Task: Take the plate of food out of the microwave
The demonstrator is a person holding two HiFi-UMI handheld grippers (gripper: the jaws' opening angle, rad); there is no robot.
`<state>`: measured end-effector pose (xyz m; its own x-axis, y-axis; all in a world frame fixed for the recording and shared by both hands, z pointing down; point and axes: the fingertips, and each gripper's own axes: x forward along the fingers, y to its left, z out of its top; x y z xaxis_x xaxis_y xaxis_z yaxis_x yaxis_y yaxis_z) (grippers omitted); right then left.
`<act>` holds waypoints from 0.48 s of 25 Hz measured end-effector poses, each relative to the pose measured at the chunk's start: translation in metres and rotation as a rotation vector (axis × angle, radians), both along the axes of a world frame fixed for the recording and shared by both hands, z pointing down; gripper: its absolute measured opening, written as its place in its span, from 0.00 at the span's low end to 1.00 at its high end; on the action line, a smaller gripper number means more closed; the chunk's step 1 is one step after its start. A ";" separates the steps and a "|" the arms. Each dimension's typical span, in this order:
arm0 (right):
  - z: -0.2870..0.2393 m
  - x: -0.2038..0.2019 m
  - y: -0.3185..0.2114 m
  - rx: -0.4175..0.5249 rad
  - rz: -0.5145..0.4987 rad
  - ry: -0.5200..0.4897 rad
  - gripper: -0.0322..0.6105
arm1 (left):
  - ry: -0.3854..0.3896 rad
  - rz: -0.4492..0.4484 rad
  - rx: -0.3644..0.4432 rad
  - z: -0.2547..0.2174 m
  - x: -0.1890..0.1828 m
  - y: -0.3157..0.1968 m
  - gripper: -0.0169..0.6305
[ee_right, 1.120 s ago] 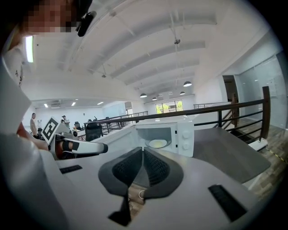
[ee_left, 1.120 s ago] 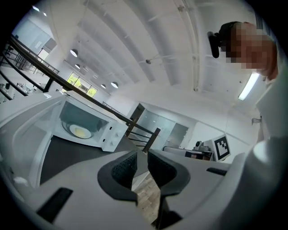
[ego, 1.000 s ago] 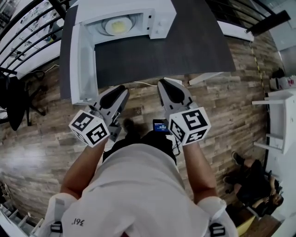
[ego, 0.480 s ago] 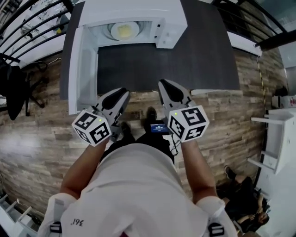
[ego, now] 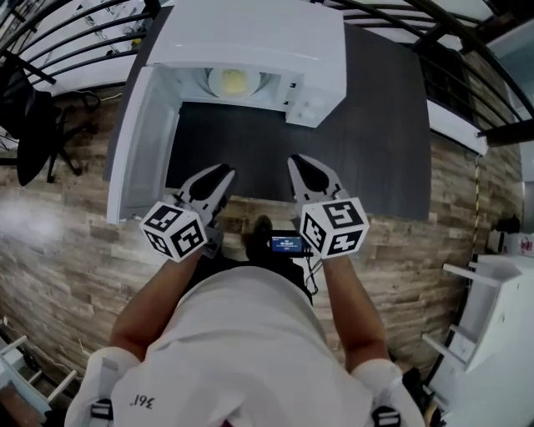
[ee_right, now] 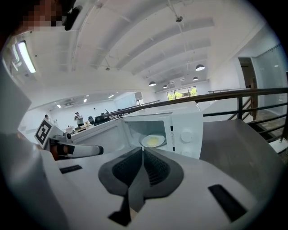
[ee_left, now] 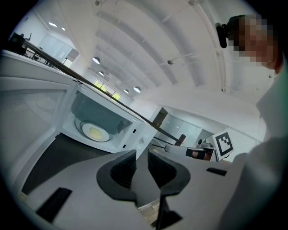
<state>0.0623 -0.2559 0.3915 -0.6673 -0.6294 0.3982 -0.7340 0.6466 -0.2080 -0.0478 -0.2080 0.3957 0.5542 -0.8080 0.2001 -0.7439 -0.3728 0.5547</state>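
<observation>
The white microwave (ego: 259, 42) stands on a dark table (ego: 375, 125) with its door (ego: 138, 133) swung open to the left. Inside lies a white plate of yellow food (ego: 232, 81), also seen in the left gripper view (ee_left: 95, 132) and the right gripper view (ee_right: 153, 141). My left gripper (ego: 219, 177) is over the table's front edge, short of the microwave, jaws apart with nothing between them (ee_left: 141, 155). My right gripper (ego: 304, 163) is level beside it, jaws closed together and empty (ee_right: 142, 152).
A black chair (ego: 33, 125) stands left of the table, by a dark railing (ego: 75, 17). White furniture (ego: 492, 308) is at the right. A small screen device (ego: 286, 243) hangs at the person's waist. Wood-plank floor surrounds the table.
The person has stepped closer to the table. Both grippers have moved forward from over the floor to the table's front edge, towards the open microwave. Neither jaw opening has changed.
</observation>
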 end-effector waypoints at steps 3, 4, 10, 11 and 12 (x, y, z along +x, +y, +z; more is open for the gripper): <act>0.015 -0.002 -0.015 -0.026 -0.023 -0.009 0.07 | -0.013 -0.035 -0.016 0.011 0.000 -0.013 0.12; 0.019 -0.004 -0.018 -0.037 -0.031 -0.014 0.07 | -0.014 -0.043 -0.021 0.014 0.000 -0.016 0.12; 0.037 -0.026 -0.031 -0.107 -0.040 -0.035 0.07 | -0.001 -0.071 -0.057 0.029 -0.020 -0.034 0.12; 0.041 -0.031 -0.035 -0.114 -0.035 -0.033 0.07 | 0.003 -0.071 -0.068 0.032 -0.025 -0.039 0.12; 0.044 -0.037 -0.040 -0.119 -0.030 -0.028 0.07 | 0.007 -0.071 -0.078 0.036 -0.029 -0.044 0.12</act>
